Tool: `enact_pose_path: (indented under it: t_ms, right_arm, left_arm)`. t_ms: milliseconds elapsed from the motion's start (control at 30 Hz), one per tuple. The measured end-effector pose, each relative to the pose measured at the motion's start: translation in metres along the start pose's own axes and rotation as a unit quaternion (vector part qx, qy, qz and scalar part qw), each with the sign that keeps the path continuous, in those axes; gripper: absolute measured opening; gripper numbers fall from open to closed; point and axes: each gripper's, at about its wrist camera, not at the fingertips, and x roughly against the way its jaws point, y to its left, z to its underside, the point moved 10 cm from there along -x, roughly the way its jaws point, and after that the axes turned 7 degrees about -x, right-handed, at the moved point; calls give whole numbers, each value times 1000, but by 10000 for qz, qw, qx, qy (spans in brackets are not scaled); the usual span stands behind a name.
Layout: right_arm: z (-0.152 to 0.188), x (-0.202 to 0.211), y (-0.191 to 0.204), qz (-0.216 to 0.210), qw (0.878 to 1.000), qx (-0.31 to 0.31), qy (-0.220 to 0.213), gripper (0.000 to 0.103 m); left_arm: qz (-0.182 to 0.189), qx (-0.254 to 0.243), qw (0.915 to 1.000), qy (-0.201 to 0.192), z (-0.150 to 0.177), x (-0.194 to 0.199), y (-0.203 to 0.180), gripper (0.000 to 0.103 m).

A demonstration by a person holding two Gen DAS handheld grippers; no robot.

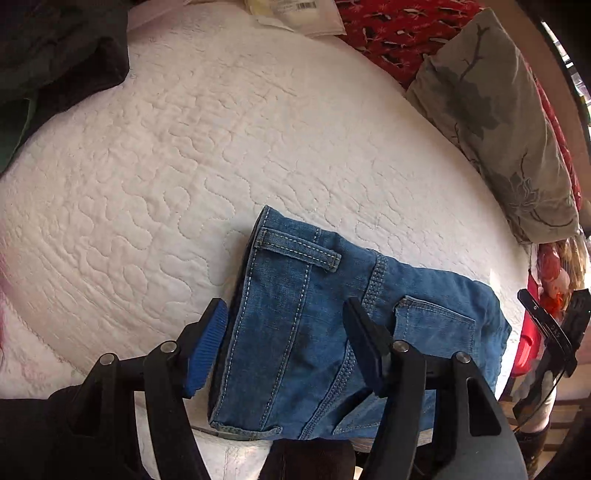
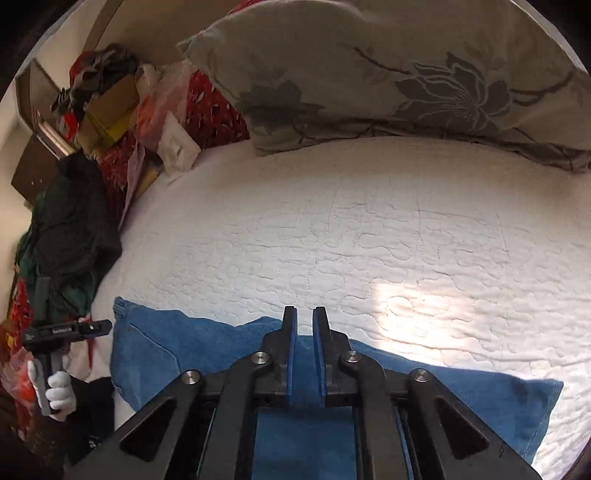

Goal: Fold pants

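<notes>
Blue jeans (image 1: 424,295) lie folded into a short bundle on the white quilted bed (image 1: 184,147), waistband and belt loop toward the left. My left gripper (image 1: 284,310) hovers over the waistband end, jaws wide open, the blue pad just off the denim's left edge. In the right wrist view the jeans (image 2: 166,343) lie across the near bed edge. My right gripper (image 2: 304,314) is above them with only a narrow gap between its pads, and nothing shows in that gap. A white-gloved hand (image 2: 59,391) holds the left gripper at the far left.
A grey flowered pillow (image 2: 406,81) lies along the far side of the quilt (image 2: 369,240). Dark clothes (image 2: 70,229) are heaped at the left. Red patterned cloth (image 1: 388,29) and a plastic packet (image 1: 295,11) sit at the bed's far corner.
</notes>
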Motion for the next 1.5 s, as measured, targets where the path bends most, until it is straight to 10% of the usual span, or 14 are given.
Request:
enact_pose_path:
  t_ms: [133,300,500,800,967,1133,1367,1433,1500]
  right_arm:
    - [38,88,-66,-112,9879,-1338,-783,67]
    - [141,155,-159,-121,9438,-3014,-1351,70]
    - [222,128,-196,-445,9063,-4037,-1170,70]
    - [189,91,-182,-1906,8739,-4186,-1573,81]
    - [178,73,-173,-2170,8789,-3914,-1650,80]
    - [182,72,-167,-2394,8879,-3551,-1679,80]
    - [191,75,-173,-2458,8846,-3550,-1760,81]
    - [194,77,-174,-2490,8817,-3586,-1788,84]
    - [193,79,-173,-2571,8774,-3629,-1801,90]
  left_arm:
    - [106,-989,9949,-167,8,27,-58,64]
    - [268,-2519,9669,315,23,1,-189,65]
    - [561,-3664,9217,1144,56,-44,-345,65]
    - [-19,-4486,8811,1499,58,-106,-454,65]
    - [121,-4821,8573,1803,49,-135,-489,65]
    - [184,-5543,7992,2319,63,-170,-515,65]
    - [-247,-6895,6782,2531,99,-201,-522,66]
    - [-251,-7094,6603,2453,104,-200,-526,66]
    - [-212,-7030,6667,2468,106,-199,-527,66]
